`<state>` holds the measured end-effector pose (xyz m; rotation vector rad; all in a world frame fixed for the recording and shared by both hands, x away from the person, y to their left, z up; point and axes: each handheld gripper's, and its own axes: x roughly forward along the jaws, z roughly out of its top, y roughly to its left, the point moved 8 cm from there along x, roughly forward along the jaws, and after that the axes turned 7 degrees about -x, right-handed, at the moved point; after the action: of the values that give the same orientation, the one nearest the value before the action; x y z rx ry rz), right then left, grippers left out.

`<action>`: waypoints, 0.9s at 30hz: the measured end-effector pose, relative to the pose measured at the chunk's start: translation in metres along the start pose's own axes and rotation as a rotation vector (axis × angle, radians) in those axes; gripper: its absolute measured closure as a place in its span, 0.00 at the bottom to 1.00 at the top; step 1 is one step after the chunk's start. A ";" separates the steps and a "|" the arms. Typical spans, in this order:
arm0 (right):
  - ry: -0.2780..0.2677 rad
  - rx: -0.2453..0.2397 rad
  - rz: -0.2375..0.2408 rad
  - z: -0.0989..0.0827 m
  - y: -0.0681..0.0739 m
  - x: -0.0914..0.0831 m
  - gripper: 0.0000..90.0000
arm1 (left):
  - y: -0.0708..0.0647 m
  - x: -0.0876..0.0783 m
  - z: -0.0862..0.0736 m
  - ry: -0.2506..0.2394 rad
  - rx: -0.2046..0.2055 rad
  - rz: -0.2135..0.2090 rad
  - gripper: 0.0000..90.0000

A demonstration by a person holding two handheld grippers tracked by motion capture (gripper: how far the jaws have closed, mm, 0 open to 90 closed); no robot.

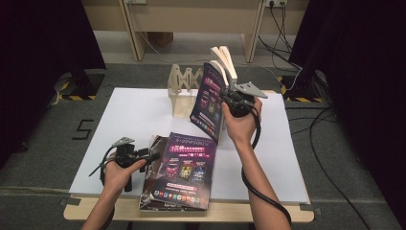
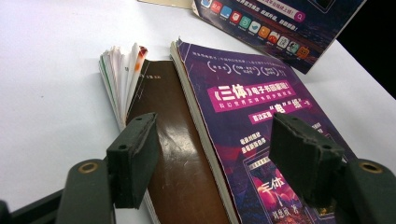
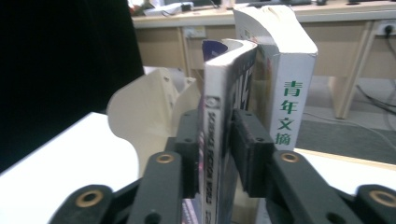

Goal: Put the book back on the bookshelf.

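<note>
A purple-covered book [image 1: 209,98] stands upright on the white table cover [image 1: 134,120], next to a wooden book stand [image 1: 184,96]. My right gripper [image 1: 230,98] is at its spine. In the right gripper view the spine [image 3: 215,116] sits between the jaws of the right gripper [image 3: 217,140], which stand slightly apart from it, open. A white book with green characters [image 3: 287,93] stands just behind. My left gripper [image 1: 153,154] rests low at the front left, open [image 2: 217,140], over a flat purple book [image 2: 252,107] and a brown book [image 2: 173,154].
The flat books [image 1: 184,167] lie in a loose stack at the table's front edge, one with fanned pages [image 2: 119,74]. Cables run over the floor at the right [image 1: 330,143]. A wooden desk frame [image 1: 191,28] stands beyond the table.
</note>
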<state>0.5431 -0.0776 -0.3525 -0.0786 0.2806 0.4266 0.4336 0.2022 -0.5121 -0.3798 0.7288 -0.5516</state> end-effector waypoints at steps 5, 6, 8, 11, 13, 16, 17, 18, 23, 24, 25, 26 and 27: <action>0.015 -0.003 -0.019 0.002 0.001 0.006 0.74 | 0.000 0.000 0.000 0.000 -0.001 -0.002 0.35; 0.015 0.005 -0.023 0.002 0.001 0.008 0.73 | 0.000 0.000 0.000 -0.001 -0.001 -0.002 0.35; 0.025 0.019 -0.032 0.003 -0.001 0.010 0.71 | 0.000 0.000 0.000 -0.001 -0.001 -0.002 0.35; 0.037 0.041 -0.033 0.004 -0.003 0.013 0.72 | 0.000 0.000 0.000 0.000 -0.001 -0.002 0.35; 0.043 0.059 -0.035 0.005 -0.005 0.015 0.72 | 0.000 0.001 -0.001 0.000 -0.001 -0.003 0.35; 0.062 0.078 -0.042 0.005 -0.008 0.016 0.74 | 0.001 0.002 -0.002 0.005 0.001 -0.004 0.35; 0.067 0.075 -0.044 0.006 -0.009 0.017 0.76 | 0.001 0.002 -0.002 0.006 0.002 -0.004 0.35; 0.072 0.082 -0.042 0.006 -0.010 0.017 0.78 | 0.000 0.002 -0.002 0.006 0.002 -0.004 0.35; 0.104 0.104 -0.040 0.007 -0.013 0.017 0.89 | 0.000 0.002 -0.002 0.004 0.005 -0.005 0.35; 0.109 0.105 -0.039 0.008 -0.012 0.016 0.90 | 0.000 0.001 -0.001 0.004 0.005 -0.004 0.35; 0.113 0.098 -0.040 0.008 -0.012 0.015 0.91 | 0.001 0.001 -0.001 0.004 0.005 -0.003 0.35; 0.111 0.096 -0.035 0.008 -0.010 0.015 0.92 | 0.001 0.001 -0.001 0.005 0.005 -0.003 0.35; 0.114 0.093 -0.030 0.009 -0.009 0.014 0.92 | 0.001 0.001 -0.002 0.007 0.005 -0.003 0.35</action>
<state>0.5612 -0.0790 -0.3481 -0.0163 0.4103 0.3798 0.4335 0.2018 -0.5146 -0.3744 0.7331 -0.5575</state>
